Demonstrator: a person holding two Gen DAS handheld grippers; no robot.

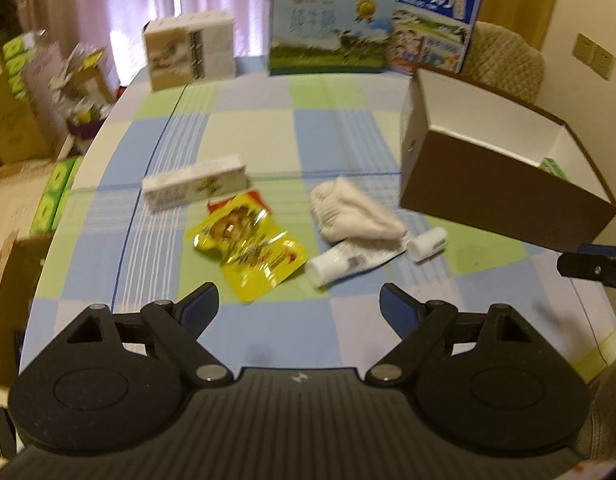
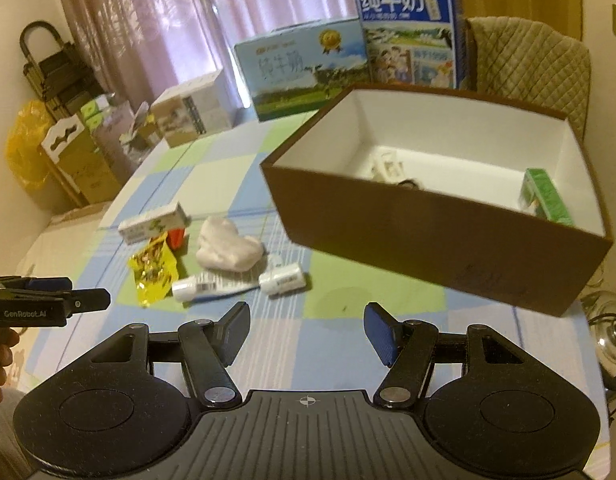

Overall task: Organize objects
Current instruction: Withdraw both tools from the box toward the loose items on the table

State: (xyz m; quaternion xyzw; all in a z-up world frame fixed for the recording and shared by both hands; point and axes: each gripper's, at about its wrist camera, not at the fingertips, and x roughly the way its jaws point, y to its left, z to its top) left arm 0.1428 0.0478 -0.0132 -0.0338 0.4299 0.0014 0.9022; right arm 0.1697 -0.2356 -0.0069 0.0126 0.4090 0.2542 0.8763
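**Loose items lay ahead of the left gripper, box off to the right**

Both tools hung over the checked tablecloth with nothing in them. The left gripper had its jaws spread wide, and the right gripper stood just as wide apart and equally empty.

The things left to tidy sat in a loose cluster on the cloth: a yellow snack packet, a white tube with a small white roll just beside its far end, a crumpled white sock touching the tube, and a long carton behind the packet. From the left wrist view this cluster lay straight ahead and close. From the right wrist view it sat ahead and to the left, with the brown box filling the right side, open-topped and already holding a green carton and some pale item too blurred to name.

The tube's long axis ran roughly crosswise to both grippers, so jaws coming straight in would, I judged, need to turn to close across its narrow width. The left gripper looked the nearer to the packet and carton; the right was better placed for the roll and for the box.
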